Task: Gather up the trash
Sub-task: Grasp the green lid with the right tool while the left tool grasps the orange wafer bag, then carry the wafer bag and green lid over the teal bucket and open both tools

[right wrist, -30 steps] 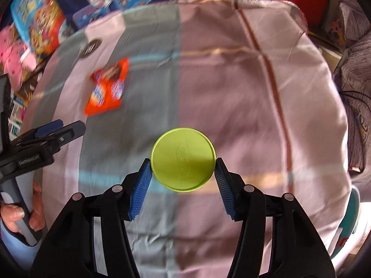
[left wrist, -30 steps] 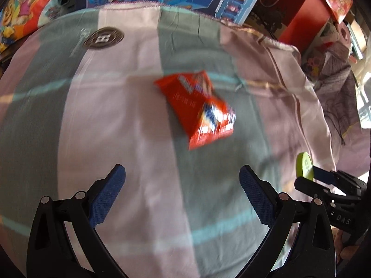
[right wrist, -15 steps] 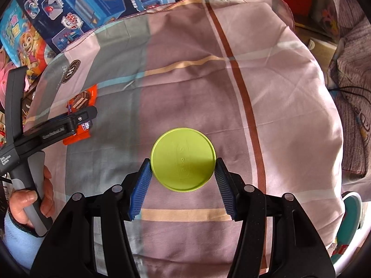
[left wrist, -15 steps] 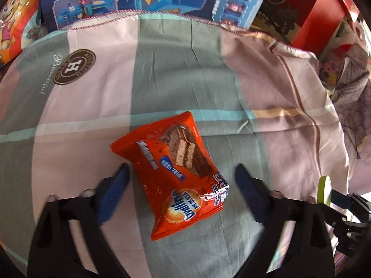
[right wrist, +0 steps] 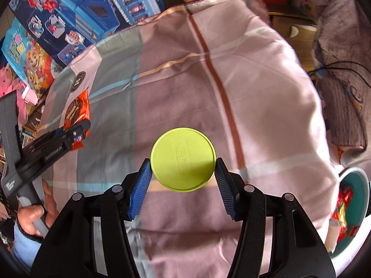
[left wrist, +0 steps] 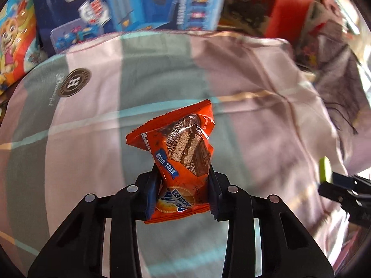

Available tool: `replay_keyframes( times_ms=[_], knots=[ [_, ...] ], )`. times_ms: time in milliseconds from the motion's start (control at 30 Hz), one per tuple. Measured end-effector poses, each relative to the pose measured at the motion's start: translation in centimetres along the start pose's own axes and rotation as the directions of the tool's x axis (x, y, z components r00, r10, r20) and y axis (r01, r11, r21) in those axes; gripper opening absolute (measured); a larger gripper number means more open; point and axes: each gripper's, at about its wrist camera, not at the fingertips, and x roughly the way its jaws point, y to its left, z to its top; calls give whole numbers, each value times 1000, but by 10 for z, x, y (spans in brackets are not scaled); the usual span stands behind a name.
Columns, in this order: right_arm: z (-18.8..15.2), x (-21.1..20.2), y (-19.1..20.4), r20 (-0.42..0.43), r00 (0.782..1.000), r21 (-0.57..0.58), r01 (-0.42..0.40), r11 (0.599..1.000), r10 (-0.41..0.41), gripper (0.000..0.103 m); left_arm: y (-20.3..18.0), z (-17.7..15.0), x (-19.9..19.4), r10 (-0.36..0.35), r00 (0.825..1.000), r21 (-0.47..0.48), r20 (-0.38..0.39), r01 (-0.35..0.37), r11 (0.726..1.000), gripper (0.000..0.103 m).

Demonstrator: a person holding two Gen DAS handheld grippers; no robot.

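Note:
An orange snack wrapper (left wrist: 183,162) with a chocolate wafer picture is clamped between the fingers of my left gripper (left wrist: 183,185), its top end lifted above the striped cloth (left wrist: 92,139). The wrapper also shows in the right wrist view (right wrist: 77,111) at far left, held by the left gripper (right wrist: 76,129). My right gripper (right wrist: 183,178) is shut on a round lime-green lid (right wrist: 183,159), held flat above the cloth (right wrist: 255,92). The lid shows edge-on in the left wrist view (left wrist: 324,169).
Blue toy boxes (left wrist: 127,4) and a red box (left wrist: 285,7) stand behind the cloth-covered table. A teal bin (right wrist: 354,208) holding wrappers sits at the lower right of the right wrist view. A grey blanket (right wrist: 343,58) with cables lies to the right.
My left gripper moved forward over the orange wrapper, shut on it and lifted it off the cloth. My right gripper kept hold of the green lid and drifted slightly.

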Motion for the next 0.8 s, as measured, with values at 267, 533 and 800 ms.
replay_keyframes(
  times_ms=[267,533,800],
  knots=[
    [-33,-62,-56,85,996,91,-1,996,-7,53,-74,-17,-35,-94,995,109,18,92,990,36],
    [-74,-115,-126,157,986,197,15,980,-47,53,-169,-33,-56,-192,981,235,1,186,954,36],
    [-116,-156,-197,215,972,305,24,952,-93,53,-262,-53,-63,-267,962,366,-67,272,890,36]
  ],
)
